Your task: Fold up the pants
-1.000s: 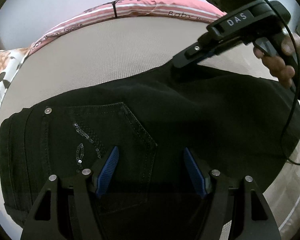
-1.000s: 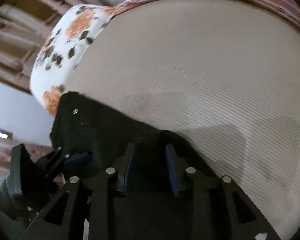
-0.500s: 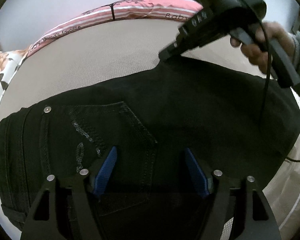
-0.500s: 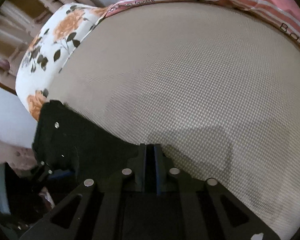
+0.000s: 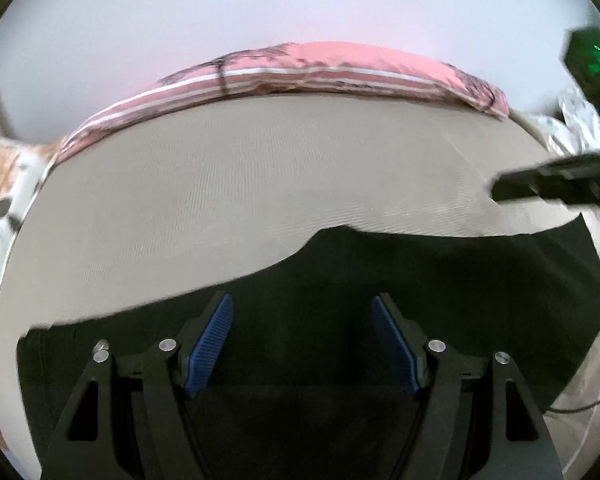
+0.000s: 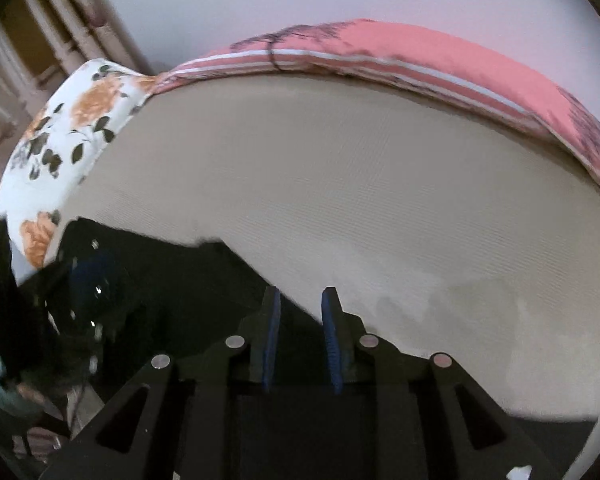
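Black pants (image 5: 420, 280) lie folded flat on a beige mattress (image 5: 260, 184). My left gripper (image 5: 302, 340) is open and empty, its blue pads wide apart above the pants' near part. My right gripper (image 6: 300, 320) is partly open with a narrow gap, empty, over the pants' far edge (image 6: 204, 280). It shows at the right edge of the left wrist view (image 5: 556, 186), lifted off the cloth. The left gripper appears blurred at the left in the right wrist view (image 6: 88, 276), over the waistband end.
A pink striped blanket (image 5: 320, 68) lies along the mattress's far edge. A floral pillow (image 6: 72, 132) sits at the left end. A pale wall is behind. Wooden slats (image 6: 24, 60) stand at the far left.
My right gripper has let go of the pants' edge, opened slightly and lifted away to the right. My left gripper has tilted up and pulled back, so less of the pants shows.
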The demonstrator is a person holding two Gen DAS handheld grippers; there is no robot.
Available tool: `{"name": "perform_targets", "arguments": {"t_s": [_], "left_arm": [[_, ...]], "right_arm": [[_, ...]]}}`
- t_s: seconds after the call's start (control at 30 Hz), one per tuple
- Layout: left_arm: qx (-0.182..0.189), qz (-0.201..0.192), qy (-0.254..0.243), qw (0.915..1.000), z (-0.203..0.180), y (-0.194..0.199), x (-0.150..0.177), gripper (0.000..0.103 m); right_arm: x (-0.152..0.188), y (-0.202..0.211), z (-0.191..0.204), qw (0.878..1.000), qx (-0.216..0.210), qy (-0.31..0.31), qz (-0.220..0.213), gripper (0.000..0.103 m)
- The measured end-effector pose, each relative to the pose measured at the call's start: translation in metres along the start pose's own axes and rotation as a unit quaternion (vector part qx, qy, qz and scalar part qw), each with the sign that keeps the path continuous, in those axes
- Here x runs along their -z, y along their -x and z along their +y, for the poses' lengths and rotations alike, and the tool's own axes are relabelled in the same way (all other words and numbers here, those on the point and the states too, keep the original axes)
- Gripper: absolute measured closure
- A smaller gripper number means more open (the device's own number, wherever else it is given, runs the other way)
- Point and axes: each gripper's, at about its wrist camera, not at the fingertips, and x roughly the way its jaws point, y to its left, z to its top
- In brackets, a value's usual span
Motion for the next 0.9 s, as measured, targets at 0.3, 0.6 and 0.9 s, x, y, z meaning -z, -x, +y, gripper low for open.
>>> {"name": "perform_targets", "arguments": {"t_s": [0.3, 0.6, 0.9], "left_arm": [[0.029, 0.039, -0.014, 0.9987, -0.024, -0.050, -0.019, 0.031], [0.018, 0.051, 0.000, 0.9985, -0.017, -0.078, -0.029, 0.030], [-0.025, 0.041, -0.007, 0.9988, -0.014, -0.038, -0.012, 0.030]], "right_arm": [[0.056, -0.013, -0.046, 0.997, 0.039, -0.056, 0.032, 0.082], [0.058, -0.038, -0.063, 0.993, 0.079, -0.082, 0.006, 0.083], [0.067, -0.013, -0.053, 0.994, 0.068, -0.079, -0.009, 0.077]]}}
